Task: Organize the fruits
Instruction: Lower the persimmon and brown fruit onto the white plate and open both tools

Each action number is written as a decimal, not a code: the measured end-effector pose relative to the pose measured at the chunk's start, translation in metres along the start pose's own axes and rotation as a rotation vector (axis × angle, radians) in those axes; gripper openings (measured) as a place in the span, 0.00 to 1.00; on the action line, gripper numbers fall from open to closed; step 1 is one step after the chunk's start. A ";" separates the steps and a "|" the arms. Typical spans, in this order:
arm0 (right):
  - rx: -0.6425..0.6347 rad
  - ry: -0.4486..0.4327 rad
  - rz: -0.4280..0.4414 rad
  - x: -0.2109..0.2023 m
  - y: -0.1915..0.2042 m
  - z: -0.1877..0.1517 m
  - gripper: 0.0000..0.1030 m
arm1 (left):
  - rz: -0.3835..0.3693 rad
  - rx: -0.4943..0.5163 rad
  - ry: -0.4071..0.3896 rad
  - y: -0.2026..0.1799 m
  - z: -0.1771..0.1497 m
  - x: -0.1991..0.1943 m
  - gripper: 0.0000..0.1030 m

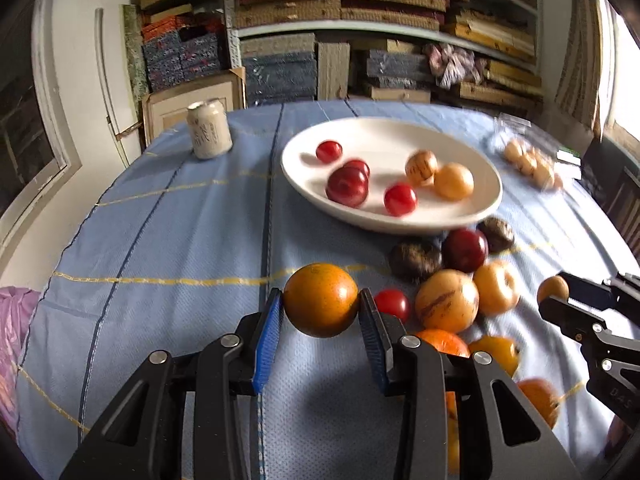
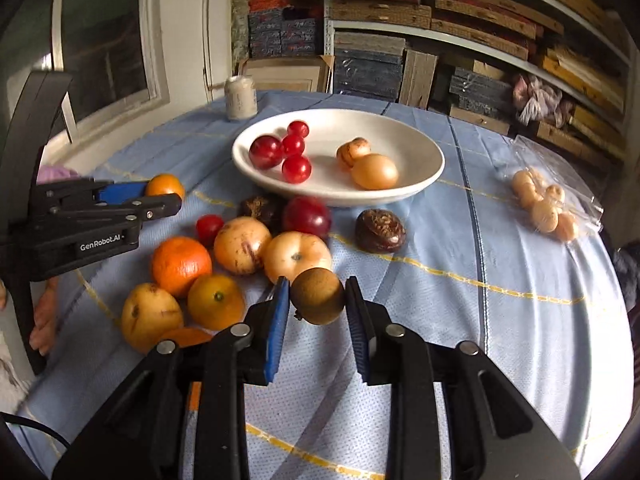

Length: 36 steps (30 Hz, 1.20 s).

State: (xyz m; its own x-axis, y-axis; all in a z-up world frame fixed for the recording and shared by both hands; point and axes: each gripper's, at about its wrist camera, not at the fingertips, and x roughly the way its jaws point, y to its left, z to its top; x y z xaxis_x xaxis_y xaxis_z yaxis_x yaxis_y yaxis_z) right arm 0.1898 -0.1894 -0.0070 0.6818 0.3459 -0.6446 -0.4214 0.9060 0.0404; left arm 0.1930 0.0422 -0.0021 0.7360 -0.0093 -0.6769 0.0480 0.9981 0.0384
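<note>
My left gripper (image 1: 320, 304) is shut on an orange fruit (image 1: 321, 300), held above the blue cloth; from the right wrist view the same gripper (image 2: 160, 196) and orange fruit (image 2: 165, 185) show at the left. My right gripper (image 2: 317, 300) is shut on a small brown round fruit (image 2: 317, 295); in the left wrist view that gripper (image 1: 554, 294) comes in from the right with the brown fruit (image 1: 553, 289). A white plate (image 2: 424, 148) beyond holds red and tan fruits. A pile of loose fruit (image 2: 240, 244) lies in front of the plate.
A pale can (image 2: 240, 98) stands at the table's far left. A clear bag of small tan fruits (image 2: 544, 204) lies at the right. A dark round fruit (image 2: 380, 230) sits alone near the plate. Shelves of stacked boards stand behind the table. A pink bag (image 1: 12, 320) lies at the left edge.
</note>
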 end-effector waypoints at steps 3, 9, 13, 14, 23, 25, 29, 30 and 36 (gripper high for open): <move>0.071 -0.047 0.045 -0.012 -0.015 0.019 0.27 | 0.011 -0.032 -0.003 0.004 0.021 -0.003 0.38; 0.172 -0.159 0.074 -0.029 -0.046 0.092 0.27 | 0.028 -0.009 -0.046 -0.009 0.078 -0.005 0.38; 0.211 -0.166 0.110 -0.003 -0.053 0.126 0.27 | -0.008 -0.038 -0.037 -0.020 0.110 0.020 0.38; 0.207 -0.155 0.111 0.005 -0.052 0.131 0.27 | -0.008 -0.040 -0.032 -0.023 0.114 0.028 0.38; 0.095 0.079 0.085 0.102 -0.035 0.109 0.27 | -0.026 -0.050 0.073 -0.030 0.132 0.107 0.38; 0.108 0.089 0.089 0.107 -0.036 0.106 0.27 | -0.033 -0.042 0.080 -0.032 0.133 0.115 0.38; 0.112 0.100 0.103 0.112 -0.035 0.102 0.27 | -0.053 -0.044 0.069 -0.032 0.134 0.117 0.38; 0.108 0.100 0.100 0.112 -0.034 0.102 0.28 | -0.056 -0.050 0.069 -0.032 0.134 0.117 0.38; 0.116 0.077 0.099 0.103 -0.039 0.106 0.39 | -0.047 -0.077 0.045 -0.022 0.134 0.106 0.59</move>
State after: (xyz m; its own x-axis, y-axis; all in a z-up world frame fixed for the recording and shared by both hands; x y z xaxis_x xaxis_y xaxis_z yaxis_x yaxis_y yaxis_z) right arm 0.3399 -0.1630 0.0061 0.5907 0.4193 -0.6894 -0.4091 0.8920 0.1921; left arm 0.3605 0.0111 0.0236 0.7029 -0.0550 -0.7092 0.0285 0.9984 -0.0492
